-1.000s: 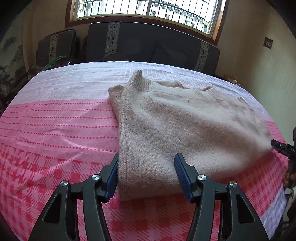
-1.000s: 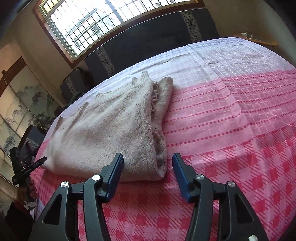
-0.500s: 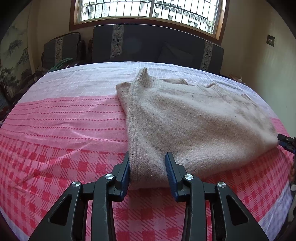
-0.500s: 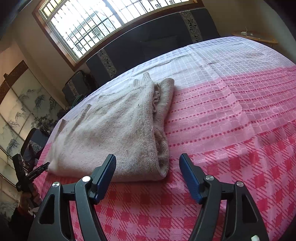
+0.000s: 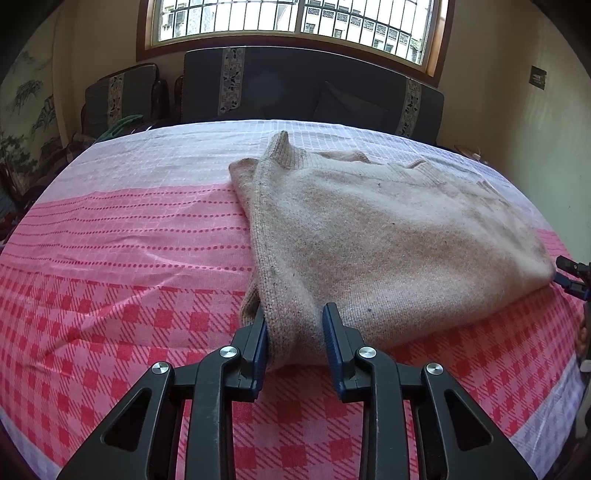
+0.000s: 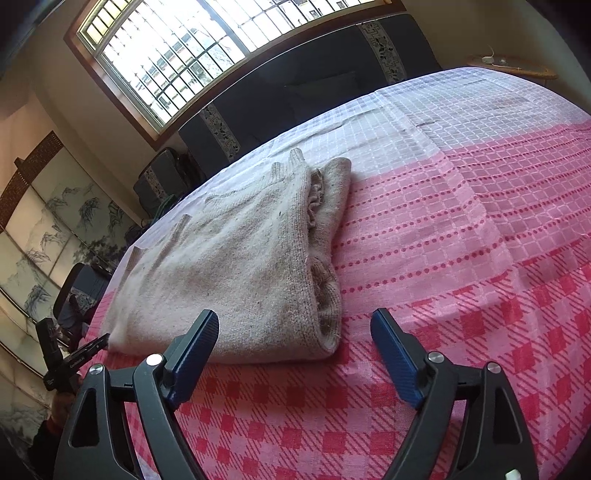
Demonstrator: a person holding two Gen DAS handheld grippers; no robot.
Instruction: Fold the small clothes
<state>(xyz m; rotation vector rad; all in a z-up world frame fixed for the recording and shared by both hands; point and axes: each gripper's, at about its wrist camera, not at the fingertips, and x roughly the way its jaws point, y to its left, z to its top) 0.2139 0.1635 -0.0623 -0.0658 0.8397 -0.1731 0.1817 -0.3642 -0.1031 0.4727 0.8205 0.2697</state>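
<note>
A beige knitted sweater [image 5: 388, 240] lies folded on the pink checked tablecloth [image 5: 129, 277]. My left gripper [image 5: 295, 325] is shut on the sweater's near left corner, with the knit bunched between its blue pads. In the right wrist view the same sweater [image 6: 236, 273] lies ahead and to the left. My right gripper [image 6: 295, 332] is wide open and empty, just short of the sweater's near right corner. The right gripper's tip also shows at the far right of the left wrist view [image 5: 570, 273].
A dark sofa [image 5: 295, 88] stands behind the table under a barred window [image 5: 291, 18]. A painted folding screen [image 6: 48, 229] stands at the left. A small wooden side table [image 6: 513, 68] stands at the far right.
My left gripper has moved in and closed on the sweater's near left corner. My right gripper has opened wider and drawn back slightly from the sweater's right corner.
</note>
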